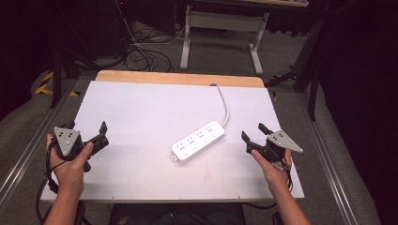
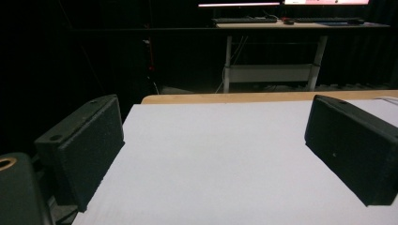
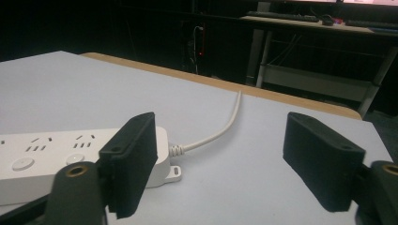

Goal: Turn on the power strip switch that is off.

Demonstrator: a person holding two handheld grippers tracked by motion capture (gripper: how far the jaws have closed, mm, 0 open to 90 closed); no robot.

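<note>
Nothing of the work is judged to be done yet. The power strip (image 1: 198,141) is lying flat on the white worktop (image 1: 141,112), a little to the right of the middle, and it is touched by neither tool. Its sockets and round buttons are turned upward, and no plug is seen in any socket. Its white cable (image 1: 225,105) is led away from the far end of the strip, toward the back edge of the worktop.

The left tool (image 1: 87,129) is held near the left edge of the worktop, well apart from the strip. In the left gripper view its jaws are seen wide apart, with only bare worktop between them. The right tool (image 1: 252,132) is held near the right edge, nearer to the strip but not in contact with it. In the right gripper view the jaws are also seen apart, and nothing is gripped between them; the cable end of the strip (image 3: 84,154) is seen just behind one jaw, and the cable (image 3: 225,126) is seen in the gap farther off.

Both tools are judged to be at a starting position. The whole handling of the strip is therefore left: the approach, the closing of the jaws on the strip or the cable, and whatever is to be done with it after. The right tool is judged to be placed better for the first reach.
</note>
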